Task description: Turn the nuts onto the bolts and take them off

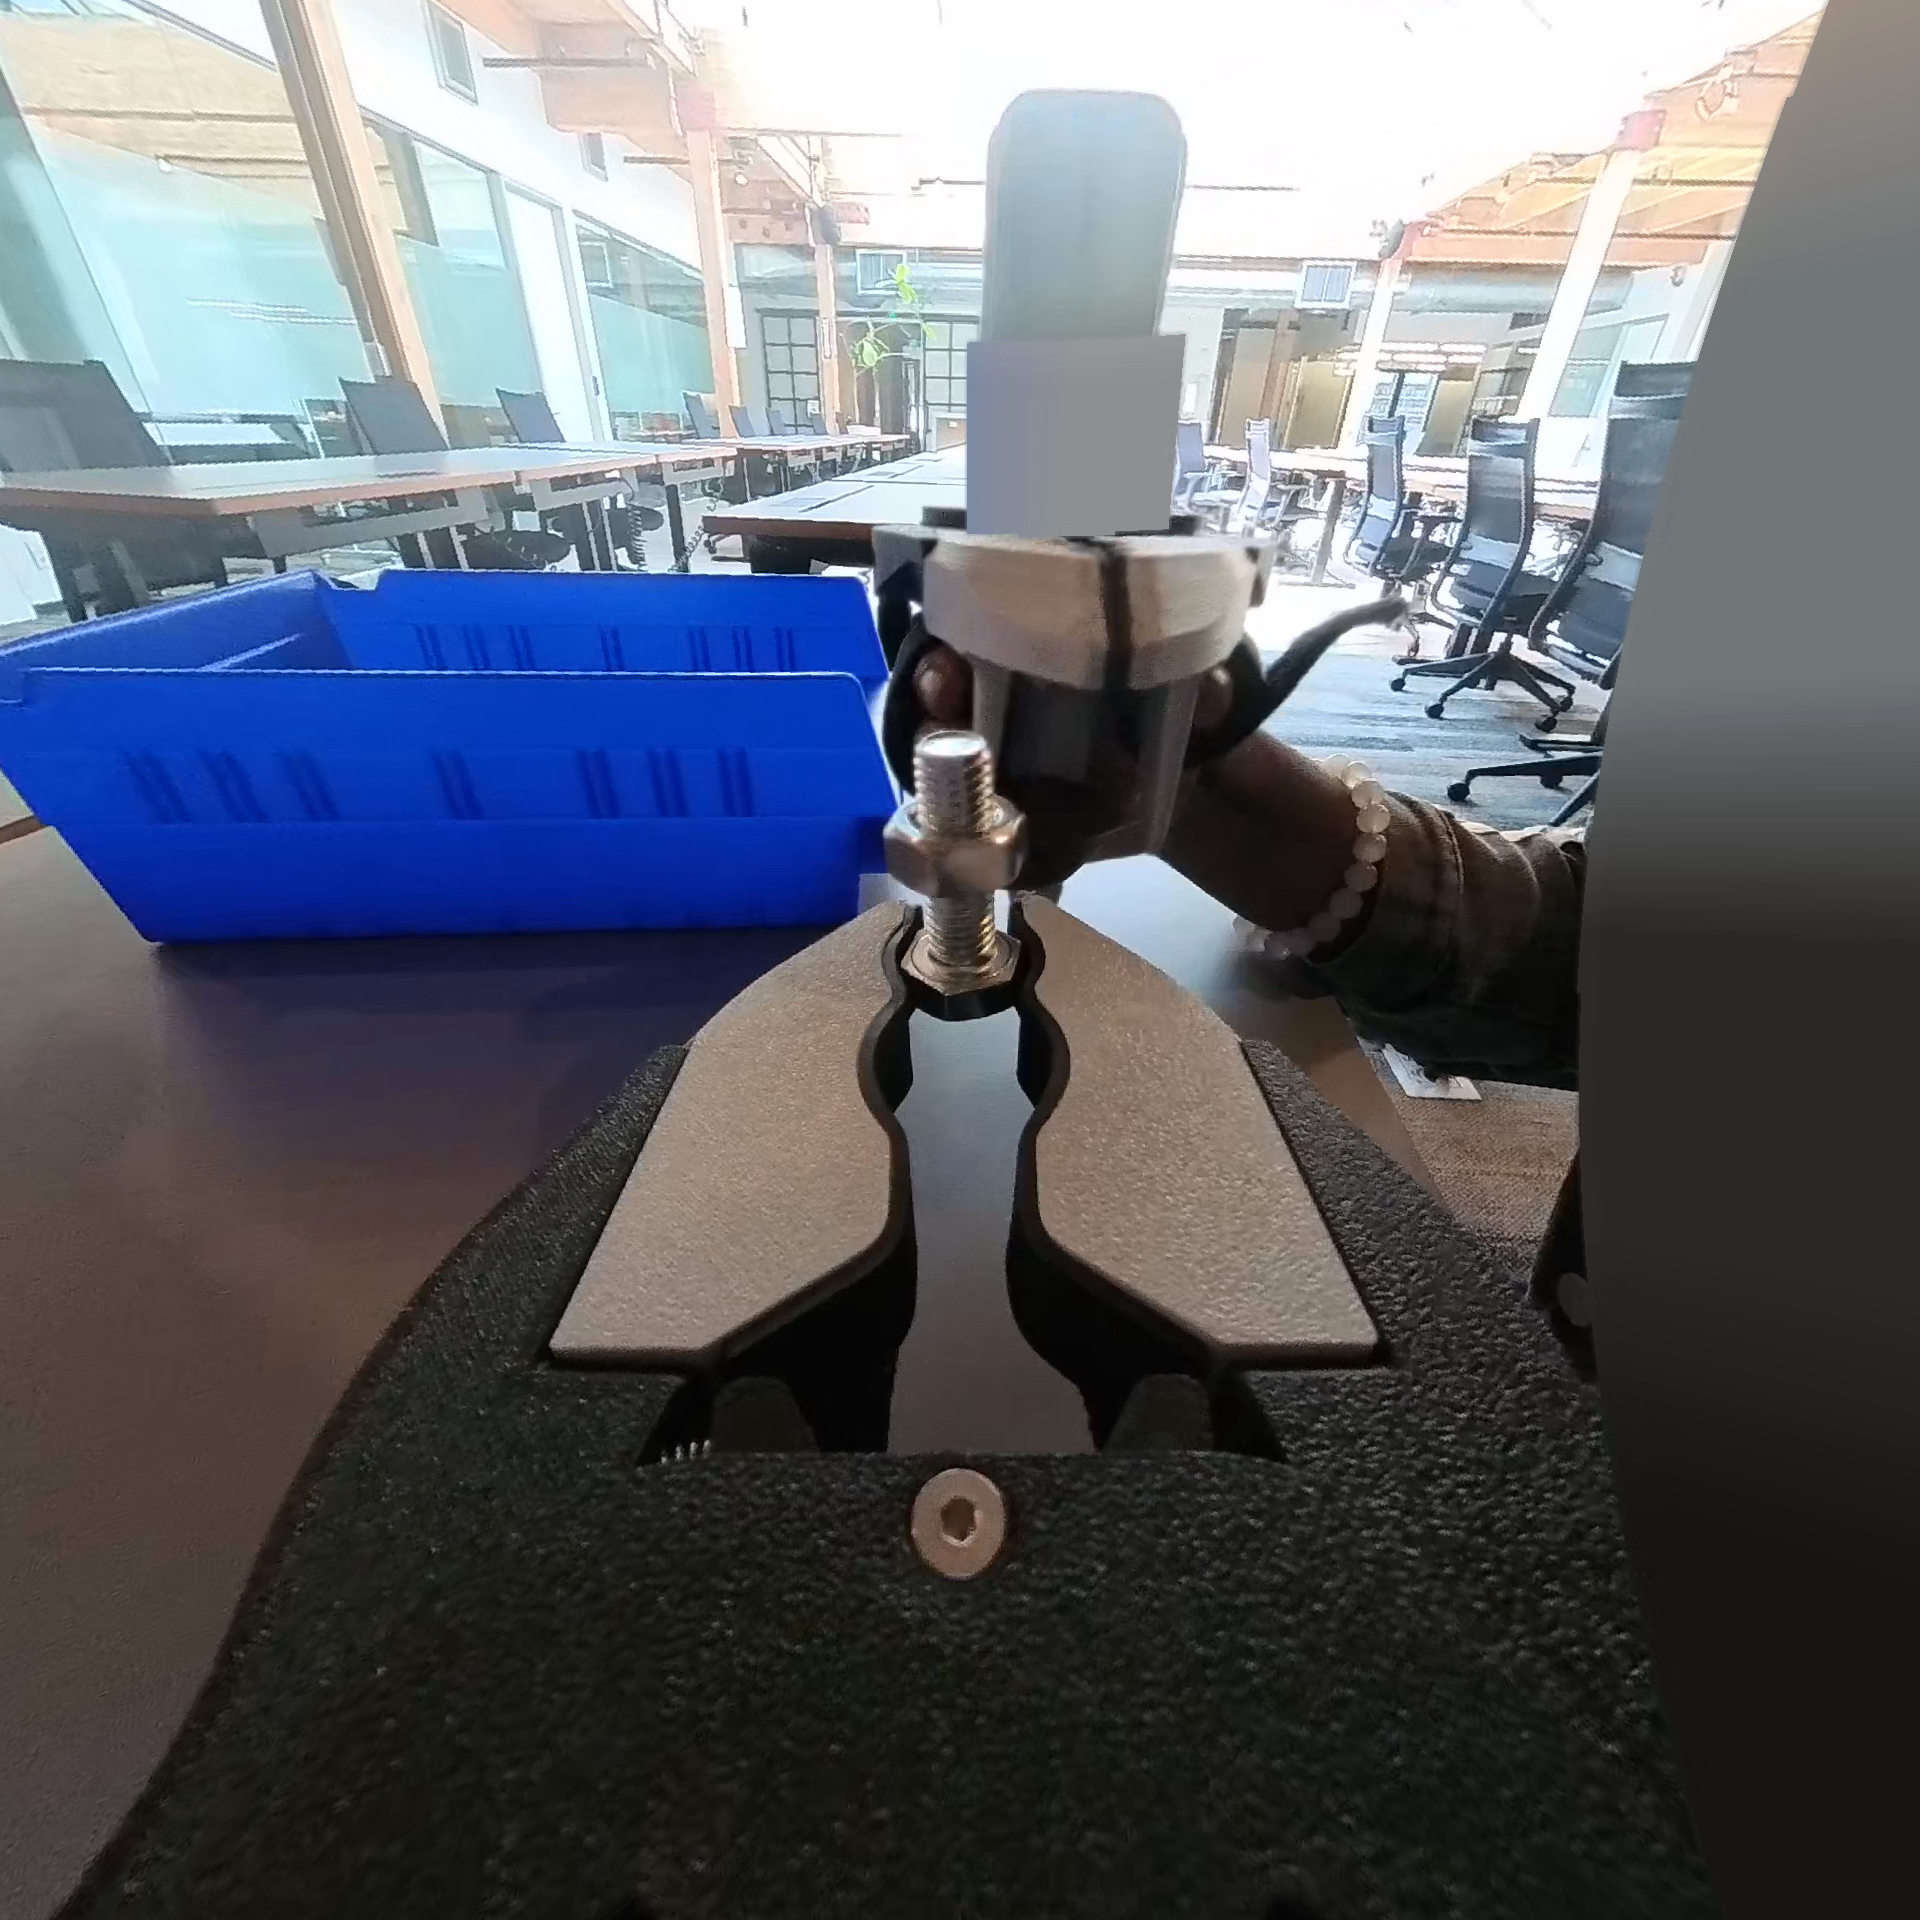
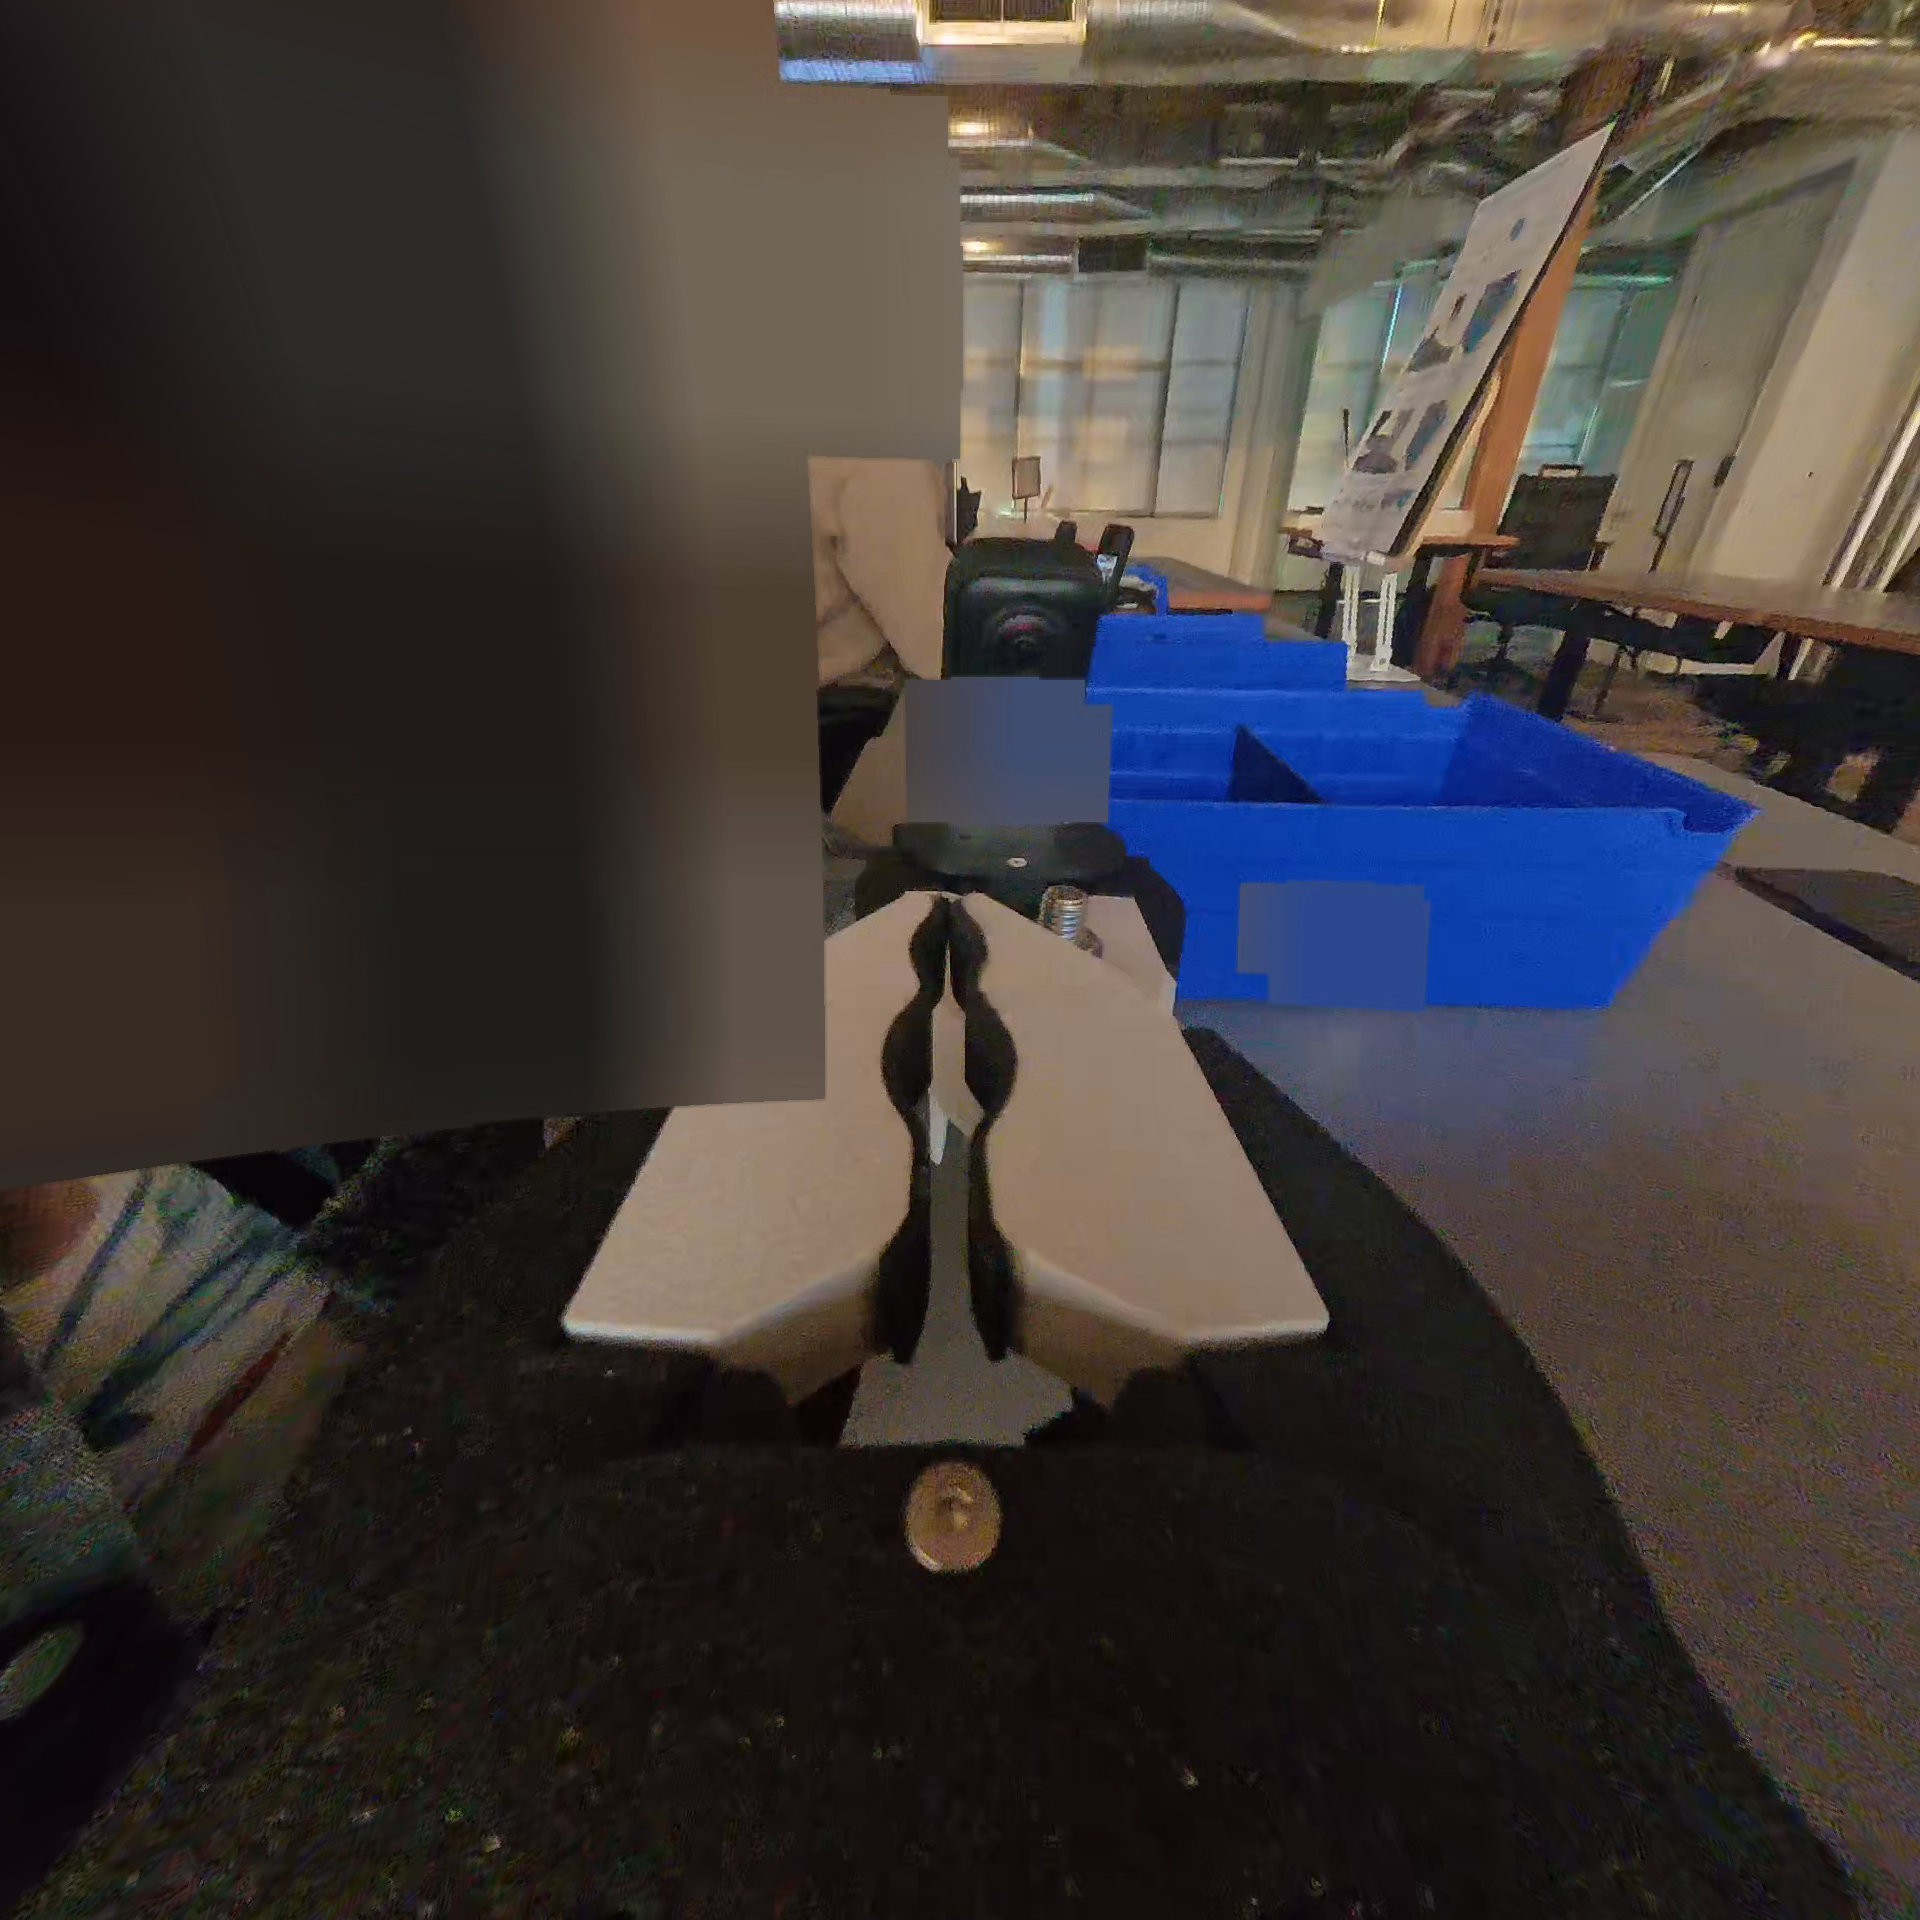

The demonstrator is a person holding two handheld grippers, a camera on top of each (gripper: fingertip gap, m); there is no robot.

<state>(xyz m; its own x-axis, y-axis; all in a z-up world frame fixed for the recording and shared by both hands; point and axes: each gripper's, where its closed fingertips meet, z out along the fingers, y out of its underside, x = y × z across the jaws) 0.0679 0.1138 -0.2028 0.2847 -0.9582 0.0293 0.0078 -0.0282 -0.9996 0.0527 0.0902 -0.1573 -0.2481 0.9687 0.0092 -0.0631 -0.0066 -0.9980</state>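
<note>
While the left hand-held gripper [image 1: 961,961] clamps the bolt [image 1: 954,831] upright by its head (so it cannot spin), the hex nut [image 1: 954,844] sits midway up the thread; the right hand-held gripper [image 2: 951,925], clenched empty, waits beside it, near the blue bin [image 1: 416,748].

Blue plastic bin [image 1: 447,758] at left centre of the left wrist view, resting on the dark tabletop [image 1: 260,1143], ribbed along its side walls; seen again at right centre of the right wrist view [image 2: 1403,831] with a dark divider [image 2: 1273,774] inside. Long desks [image 1: 312,488] and office chairs [image 1: 1496,582] across the background, glass partitions [image 1: 208,281] at upper left. Leaning poster board [image 2: 1455,343] at upper right of the right wrist view.
</note>
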